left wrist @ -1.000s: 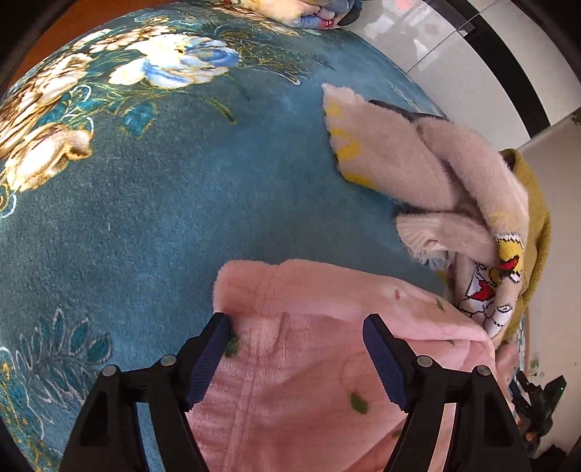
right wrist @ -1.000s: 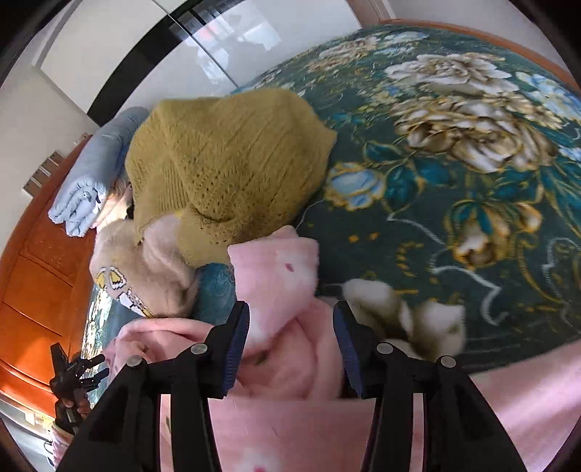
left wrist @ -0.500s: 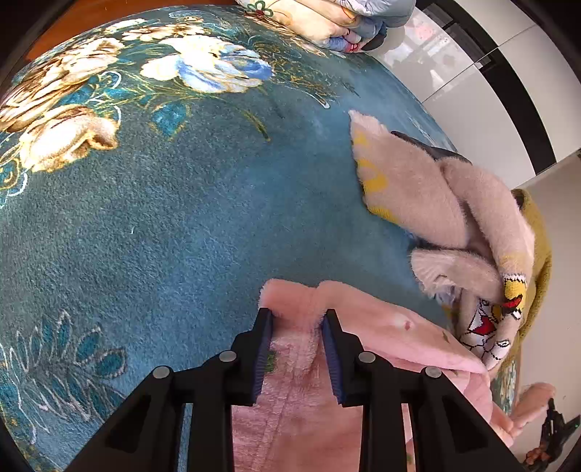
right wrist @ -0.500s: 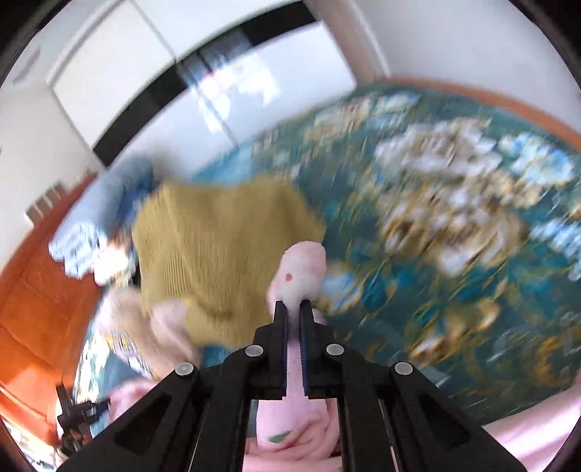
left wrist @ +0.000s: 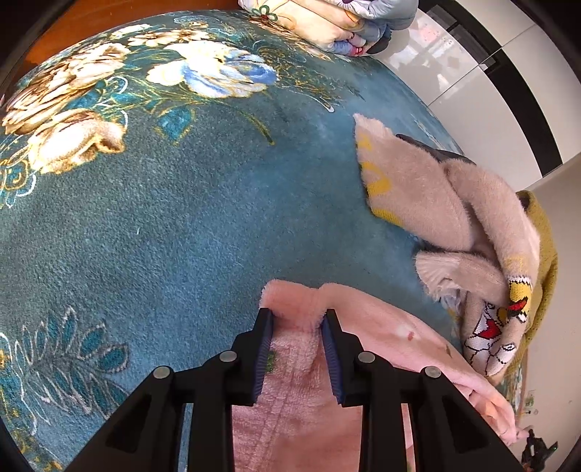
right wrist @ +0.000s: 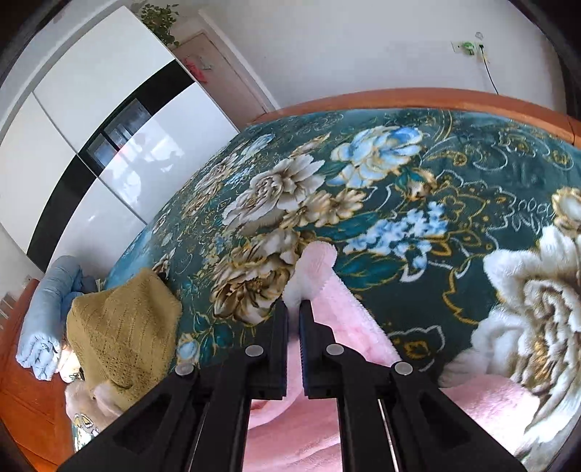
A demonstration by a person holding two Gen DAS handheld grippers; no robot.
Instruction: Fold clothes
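A pink fleece garment (left wrist: 381, 345) lies on the teal flowered bedspread (left wrist: 181, 218). My left gripper (left wrist: 296, 314) is shut on a bunched corner of it, low over the bed. In the right wrist view my right gripper (right wrist: 293, 308) is shut on another part of the pink garment (right wrist: 326, 290), with its white cuff sticking out past the fingertips and held above the bed.
A beige fleece garment with a cartoon print (left wrist: 454, 218) and a mustard knit sweater (right wrist: 123, 326) lie in a heap beside the pink one. Folded bedding (left wrist: 326, 21) and a light blue roll (right wrist: 47, 316) lie at the bed's edge. White wardrobe doors (right wrist: 109, 145) stand beyond.
Both grippers closed on the pink garment. The right gripper then lifted and swung its part up over the flowered bedspread. The left gripper moved slightly forward.
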